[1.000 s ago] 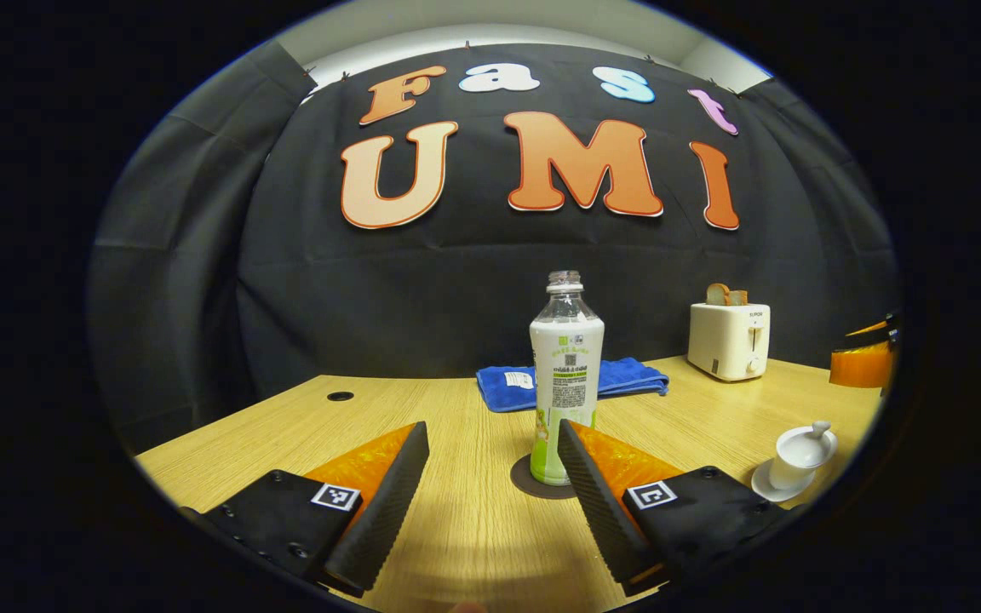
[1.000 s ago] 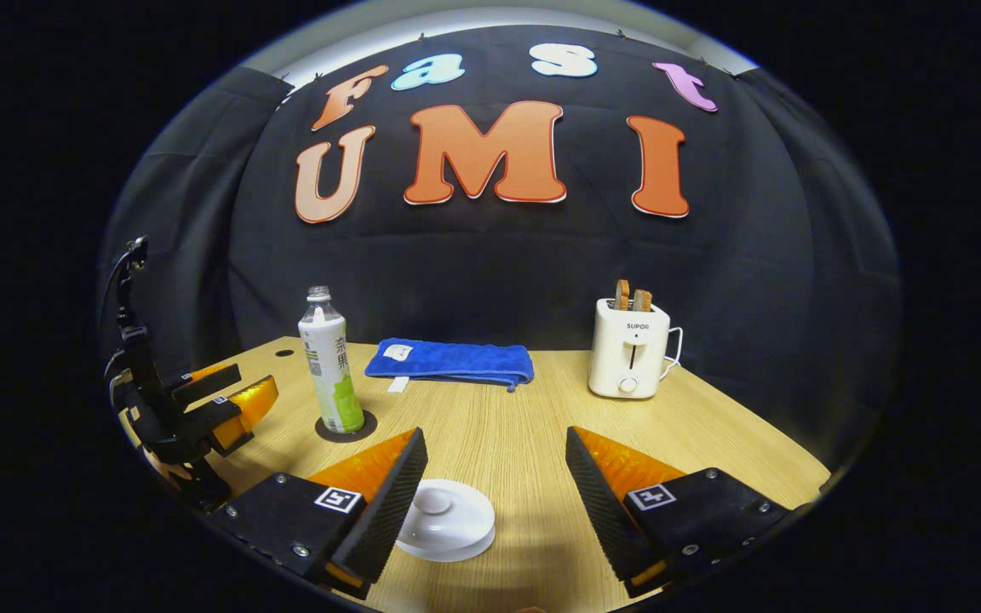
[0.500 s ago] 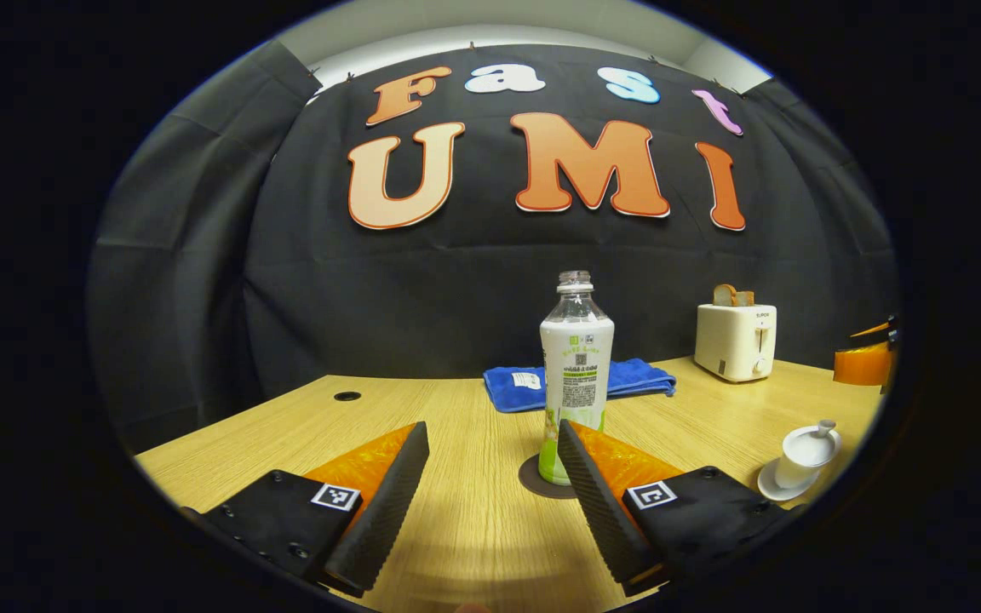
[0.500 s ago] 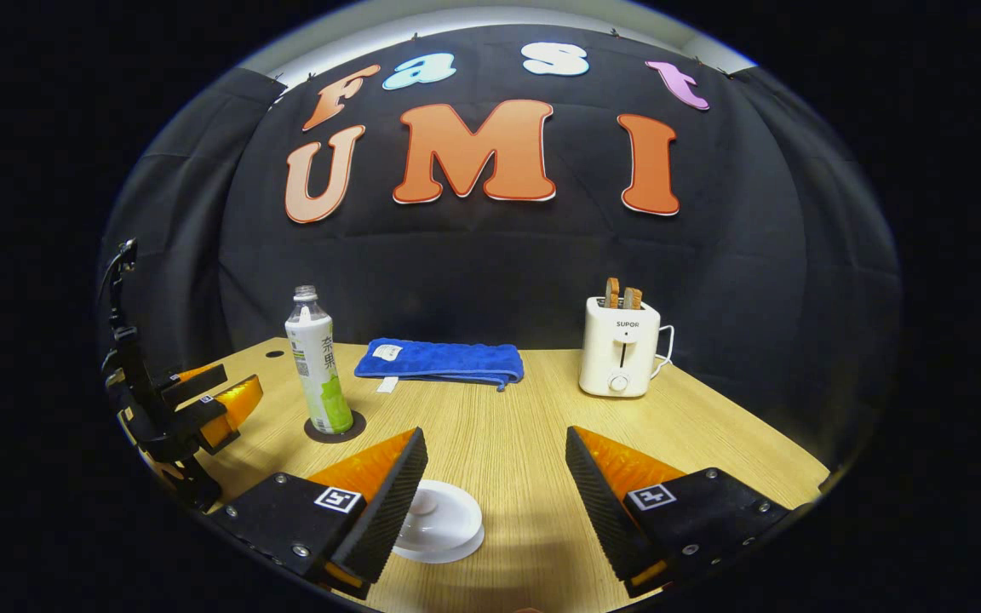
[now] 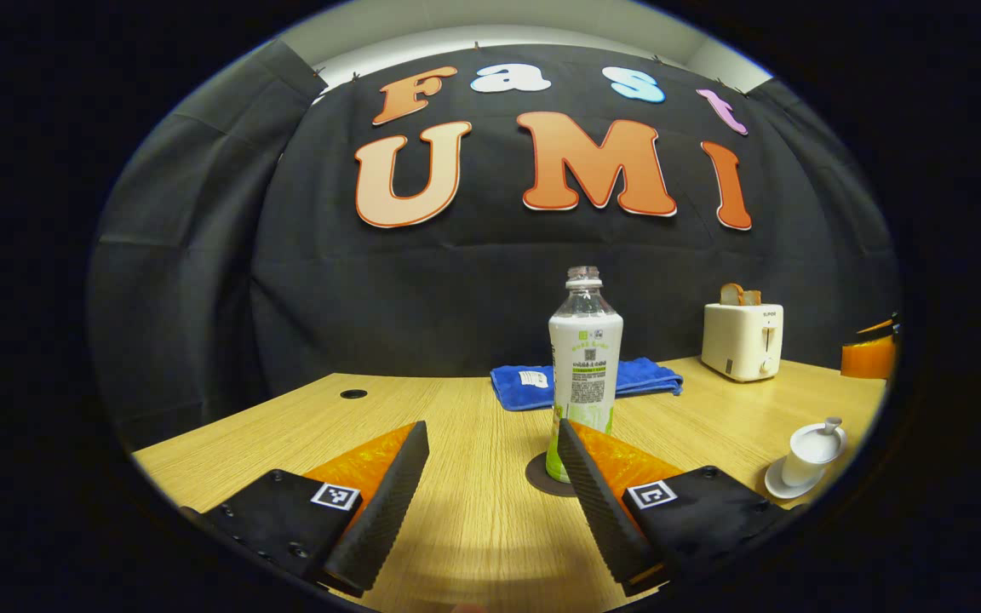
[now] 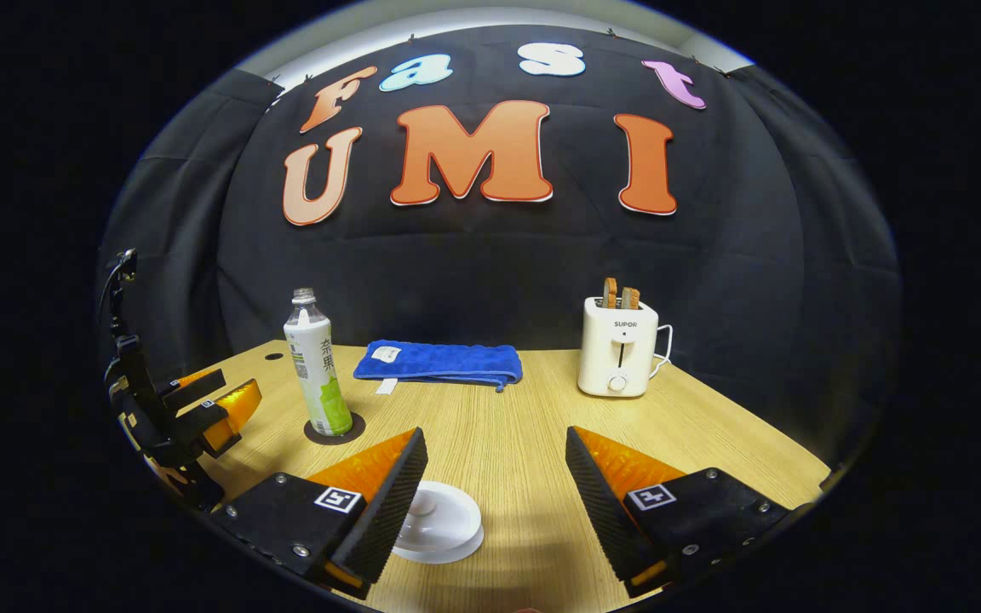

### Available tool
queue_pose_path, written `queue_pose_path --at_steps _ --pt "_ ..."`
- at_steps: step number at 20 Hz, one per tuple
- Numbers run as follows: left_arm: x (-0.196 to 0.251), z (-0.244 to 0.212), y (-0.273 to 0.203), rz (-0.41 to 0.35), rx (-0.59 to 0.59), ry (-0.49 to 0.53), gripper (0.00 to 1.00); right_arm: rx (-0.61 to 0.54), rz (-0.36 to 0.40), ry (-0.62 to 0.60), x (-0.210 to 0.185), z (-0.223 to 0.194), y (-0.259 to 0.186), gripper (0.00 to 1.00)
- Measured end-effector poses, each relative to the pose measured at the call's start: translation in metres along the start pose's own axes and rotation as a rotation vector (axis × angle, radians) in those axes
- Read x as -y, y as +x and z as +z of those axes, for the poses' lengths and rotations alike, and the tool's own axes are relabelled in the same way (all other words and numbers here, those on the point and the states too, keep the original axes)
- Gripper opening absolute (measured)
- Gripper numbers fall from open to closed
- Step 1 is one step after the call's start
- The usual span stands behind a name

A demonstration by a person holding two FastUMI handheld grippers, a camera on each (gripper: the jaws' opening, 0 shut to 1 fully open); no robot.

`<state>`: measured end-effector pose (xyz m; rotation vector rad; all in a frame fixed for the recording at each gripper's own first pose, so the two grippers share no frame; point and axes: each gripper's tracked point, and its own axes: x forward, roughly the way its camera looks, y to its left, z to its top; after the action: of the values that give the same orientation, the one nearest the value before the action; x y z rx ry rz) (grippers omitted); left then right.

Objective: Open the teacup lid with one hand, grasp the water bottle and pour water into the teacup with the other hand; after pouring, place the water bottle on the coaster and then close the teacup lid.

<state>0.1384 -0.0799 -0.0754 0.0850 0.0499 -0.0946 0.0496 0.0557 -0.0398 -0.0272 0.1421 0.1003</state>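
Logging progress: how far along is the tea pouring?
Nothing in hand: left tongs and right tongs are open. The clear plastic bottle stands on the dark round coaster; the white teacup wears its lid. Finished or unstarted, I cannot tell.
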Motion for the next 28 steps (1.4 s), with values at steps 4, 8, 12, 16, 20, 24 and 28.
queue_pose_path --at_steps 4,8,12,16,20,24,28 --pt "0.000 0.000 0.000 -0.004 0.001 0.001 0.98 0.009 -0.002 0.007 0.000 0.003 -0.001 0.98" --pt "0.000 0.001 0.000 -0.004 0.000 0.001 0.98 0.017 -0.013 -0.023 0.005 0.003 -0.001 0.97" --pt "0.001 0.000 0.000 -0.003 0.000 0.002 0.98 0.015 -0.019 -0.010 0.010 0.003 -0.001 0.98" --pt "0.000 0.000 0.000 -0.003 0.001 0.001 0.98 0.016 -0.029 -0.001 0.014 0.004 -0.002 0.98" --pt "0.000 0.000 0.000 -0.001 0.000 0.002 0.98 0.014 -0.030 0.000 0.014 0.004 -0.003 0.98" --pt "0.007 0.000 -0.001 -0.030 0.000 -0.007 0.98 0.012 -0.029 0.000 0.014 0.003 -0.003 0.98" --pt "0.007 0.001 -0.001 -0.032 0.004 0.001 0.98 0.009 -0.028 0.003 0.014 0.003 -0.003 0.98"
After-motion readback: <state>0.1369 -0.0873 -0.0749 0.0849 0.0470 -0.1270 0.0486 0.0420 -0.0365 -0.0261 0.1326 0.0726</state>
